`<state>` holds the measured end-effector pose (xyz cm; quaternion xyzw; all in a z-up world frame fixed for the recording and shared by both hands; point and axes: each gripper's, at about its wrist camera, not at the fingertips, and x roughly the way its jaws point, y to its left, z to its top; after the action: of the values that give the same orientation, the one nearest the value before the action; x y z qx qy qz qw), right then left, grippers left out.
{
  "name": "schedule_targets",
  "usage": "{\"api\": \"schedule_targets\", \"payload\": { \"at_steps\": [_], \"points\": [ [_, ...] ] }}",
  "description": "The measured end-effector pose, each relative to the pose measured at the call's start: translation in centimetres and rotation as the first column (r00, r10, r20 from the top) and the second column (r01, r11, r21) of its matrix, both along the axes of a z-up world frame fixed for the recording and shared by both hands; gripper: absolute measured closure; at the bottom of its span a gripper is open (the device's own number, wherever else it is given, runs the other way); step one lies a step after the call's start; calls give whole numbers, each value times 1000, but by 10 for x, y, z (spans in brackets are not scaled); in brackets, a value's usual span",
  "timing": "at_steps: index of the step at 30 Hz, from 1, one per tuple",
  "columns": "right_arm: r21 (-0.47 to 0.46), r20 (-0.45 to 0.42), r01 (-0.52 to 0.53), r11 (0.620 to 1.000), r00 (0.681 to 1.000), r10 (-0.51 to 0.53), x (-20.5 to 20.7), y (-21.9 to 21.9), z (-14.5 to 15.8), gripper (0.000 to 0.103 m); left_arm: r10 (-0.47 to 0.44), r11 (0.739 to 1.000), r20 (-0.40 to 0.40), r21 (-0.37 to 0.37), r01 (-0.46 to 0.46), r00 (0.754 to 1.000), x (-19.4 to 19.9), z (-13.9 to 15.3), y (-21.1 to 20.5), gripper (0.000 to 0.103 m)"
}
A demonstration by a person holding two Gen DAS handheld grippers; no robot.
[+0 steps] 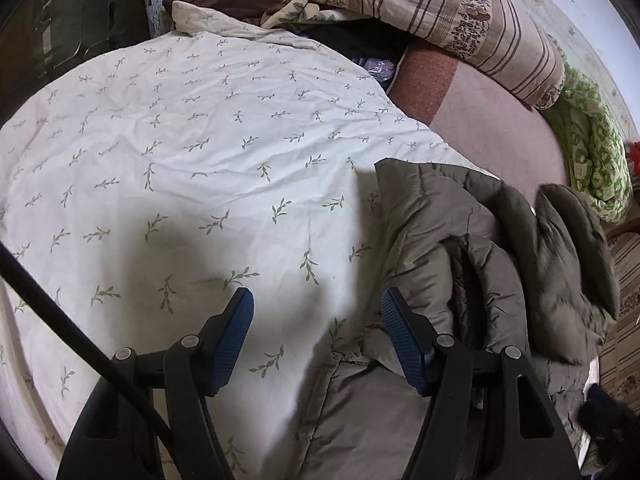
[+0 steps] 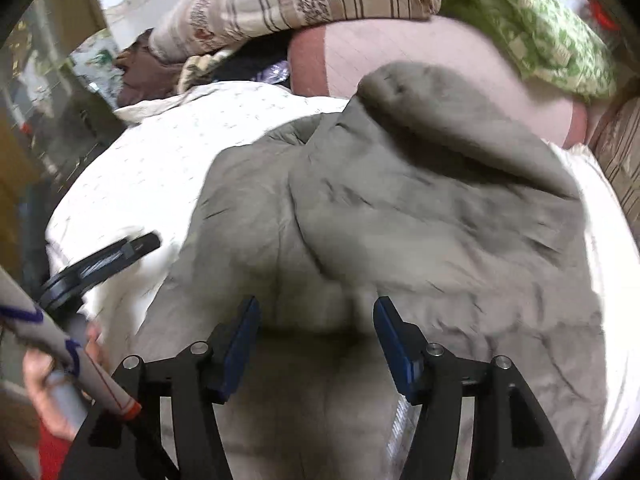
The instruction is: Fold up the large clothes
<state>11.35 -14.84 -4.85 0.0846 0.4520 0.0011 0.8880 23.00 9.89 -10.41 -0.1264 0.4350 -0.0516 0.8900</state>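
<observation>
Barely started: jacket (image 2: pixel 400 208) is lying rumpled on the quilt (image 1: pixel 180 152), no neat fold showing. Left tool (image 1: pixel 317 314) and right tool (image 2: pixel 316 320) are hovering spread, gripping nothing.

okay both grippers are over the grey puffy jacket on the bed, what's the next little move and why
Probably lower the right gripper and close it on the jacket fabric below it. Both grippers are open and hold nothing, the jacket lies bunched on the leaf-print quilt, and the left gripper sits at its edge, mostly over quilt.
</observation>
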Motion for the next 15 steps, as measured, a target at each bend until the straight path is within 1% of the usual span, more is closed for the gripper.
{"api": "schedule_targets", "payload": {
  "at_steps": [2, 5, 6, 7, 9, 10, 11, 13, 15],
  "points": [
    [-25, 37, 3, 1000, 999, -2, -9, -7, 18, 39, -2, 1000, 5, 0, 2, 1000, -1, 1, -1, 37],
    [-104, 136, 84, 991, 988, -69, -9, -29, 48, 39, -4, 1000, 6, -1, 4, 1000, -2, 2, -1, 37],
    [-141, 173, 140, 980, 978, -115, 3, -42, 60, 39, -6, 1000, 6, 2, 6, 1000, -2, 2, -2, 37],
    [-156, 186, 166, 974, 973, -136, 11, -48, 64, 39, -9, 1000, 6, 12, 9, 1000, -2, 2, -3, 37],
    [-214, 203, 233, 949, 961, -190, 45, -67, 63, 39, -14, 1000, 3, 28, 14, 1000, -1, 1, -6, 37],
    [-238, 189, 253, 938, 959, -211, 63, -74, 55, 39, -16, 999, 0, 30, 16, 1000, -1, 1, -7, 37],
    [-241, 159, 256, 936, 962, -222, 77, -79, 43, 39, -17, 999, -3, 27, 17, 1000, -1, 1, -6, 37],
    [-187, 58, 235, 954, 972, -228, 93, -86, 11, 40, -17, 1000, -3, 21, 17, 1000, 1, 1, -6, 37],
    [-120, -45, 207, 971, 976, -214, 96, -84, -24, 40, -13, 1000, 0, 18, 13, 1000, 3, 2, -6, 37]
  ]
}}
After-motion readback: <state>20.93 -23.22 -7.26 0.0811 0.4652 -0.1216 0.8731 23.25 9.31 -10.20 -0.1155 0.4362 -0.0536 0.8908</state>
